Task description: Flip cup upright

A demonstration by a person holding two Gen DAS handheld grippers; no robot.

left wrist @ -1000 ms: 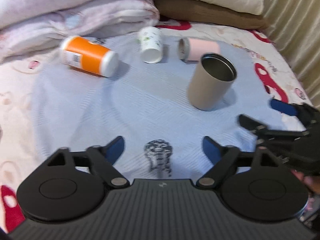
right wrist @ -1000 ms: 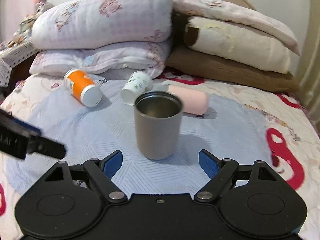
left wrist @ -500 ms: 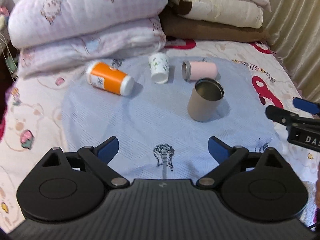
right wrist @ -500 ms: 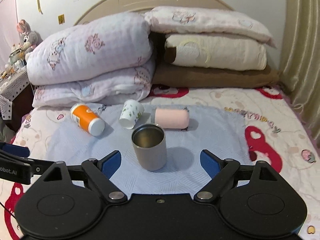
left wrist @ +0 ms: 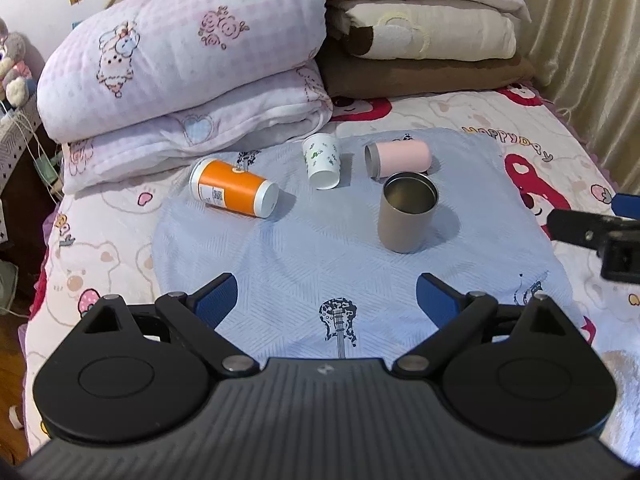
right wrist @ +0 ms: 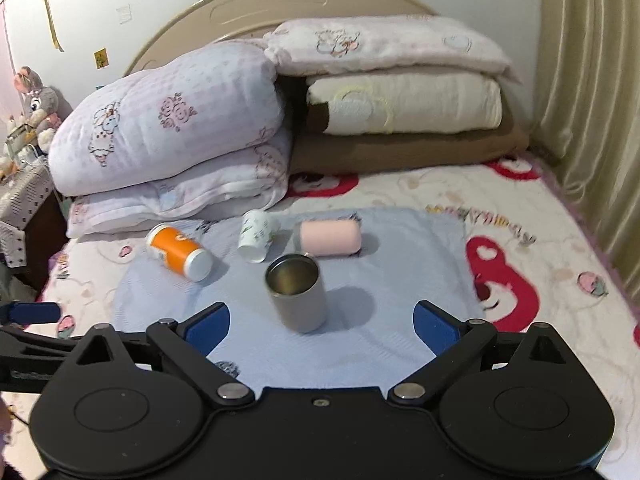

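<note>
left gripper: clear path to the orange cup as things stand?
Probably yes. The left gripper is open and holds nothing, and only bare blue cloth lies between it and the orange cup, which lies on its side, apart from the white cup.

My left camera looked from the bed's foot toward the pillows (left wrist: 180,52), high and well back. My right camera faced likewise, perhaps slightly lower. Both shared the blue mat (left wrist: 304,248) (right wrist: 392,248).
</note>
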